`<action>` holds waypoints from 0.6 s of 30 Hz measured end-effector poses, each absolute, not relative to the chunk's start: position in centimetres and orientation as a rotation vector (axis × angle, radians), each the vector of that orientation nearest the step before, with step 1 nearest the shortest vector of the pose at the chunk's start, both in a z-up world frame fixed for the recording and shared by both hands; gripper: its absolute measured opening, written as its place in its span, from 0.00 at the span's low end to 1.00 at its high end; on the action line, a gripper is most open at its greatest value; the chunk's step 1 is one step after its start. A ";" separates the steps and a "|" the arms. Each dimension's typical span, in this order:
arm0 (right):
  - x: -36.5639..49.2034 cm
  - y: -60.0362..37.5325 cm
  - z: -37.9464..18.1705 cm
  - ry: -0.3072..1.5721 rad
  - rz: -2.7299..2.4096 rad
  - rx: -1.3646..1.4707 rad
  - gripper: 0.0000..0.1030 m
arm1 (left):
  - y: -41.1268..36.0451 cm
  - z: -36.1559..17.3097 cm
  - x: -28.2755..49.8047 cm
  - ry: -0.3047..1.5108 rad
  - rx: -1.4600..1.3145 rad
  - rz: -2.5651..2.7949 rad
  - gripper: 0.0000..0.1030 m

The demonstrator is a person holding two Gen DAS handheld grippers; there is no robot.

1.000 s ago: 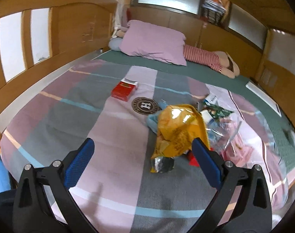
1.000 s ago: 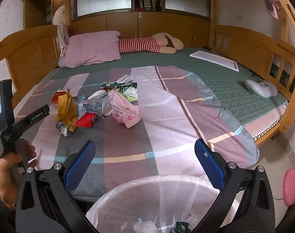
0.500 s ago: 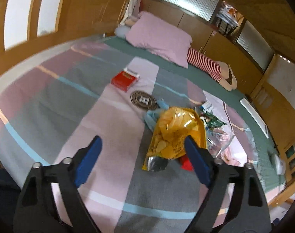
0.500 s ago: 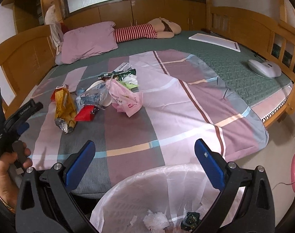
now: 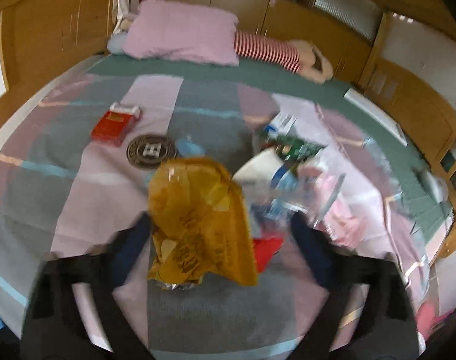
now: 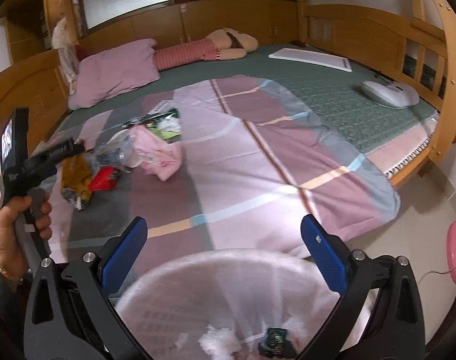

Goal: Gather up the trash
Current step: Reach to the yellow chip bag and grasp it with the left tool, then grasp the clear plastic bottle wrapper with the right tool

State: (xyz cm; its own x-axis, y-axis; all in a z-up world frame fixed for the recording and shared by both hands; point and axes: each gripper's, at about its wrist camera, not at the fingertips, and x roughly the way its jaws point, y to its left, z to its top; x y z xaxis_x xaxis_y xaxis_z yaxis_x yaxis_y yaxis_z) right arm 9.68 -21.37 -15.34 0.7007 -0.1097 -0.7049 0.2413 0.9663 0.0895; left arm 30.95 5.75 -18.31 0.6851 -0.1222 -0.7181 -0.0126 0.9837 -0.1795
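Beside the red box (image 5: 115, 124) on the bed, I have the left gripper (image 5: 221, 240) closing around the yellow snack bag (image 5: 197, 219), pads not yet pressing, while the right gripper (image 6: 224, 252) waits spread, empty, over the lined bin (image 6: 228, 294) for the drop.

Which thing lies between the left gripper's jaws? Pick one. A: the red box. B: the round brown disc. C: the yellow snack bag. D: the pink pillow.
C: in the left wrist view the yellow snack bag lies between the jaws of the left gripper, which have just been closing without clamping it yet.
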 end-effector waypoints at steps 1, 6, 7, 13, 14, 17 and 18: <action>9.6 -21.9 -15.4 0.770 -0.206 0.192 0.97 | 6.0 -18.8 31.0 0.845 -0.193 -0.079 0.40; 9.9 -21.9 -15.8 0.784 -0.176 0.217 0.97 | 9.9 -18.1 28.4 0.826 -0.349 -0.019 0.32; 10.2 -21.4 -15.8 0.785 -0.162 0.201 0.97 | 10.7 -17.6 27.2 0.796 -0.354 0.021 0.33; 15.1 -17.2 -15.1 0.776 -0.054 0.106 0.97 | 13.6 -16.1 22.6 0.670 -0.404 0.125 0.32; 16.1 -16.5 -15.0 0.776 -0.039 0.094 0.97 | 13.7 -16.0 22.4 0.661 -0.421 0.109 0.33; 20.8 -14.0 -15.4 0.809 0.028 0.076 0.97 | 13.2 -16.0 22.6 0.652 -0.401 0.098 0.33; 22.1 -13.5 -15.6 0.825 0.043 0.082 0.97 | 13.1 -16.1 22.8 0.662 -0.400 0.092 0.33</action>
State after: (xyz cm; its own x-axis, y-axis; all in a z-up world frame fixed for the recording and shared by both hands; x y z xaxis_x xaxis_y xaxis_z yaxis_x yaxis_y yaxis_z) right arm 22.14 -13.46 -15.59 0.6781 0.0705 -0.7315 -0.0066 0.9959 0.0900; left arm 22.85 13.08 -16.11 0.7876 -0.0429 -0.6147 -0.2088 0.9200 -0.3317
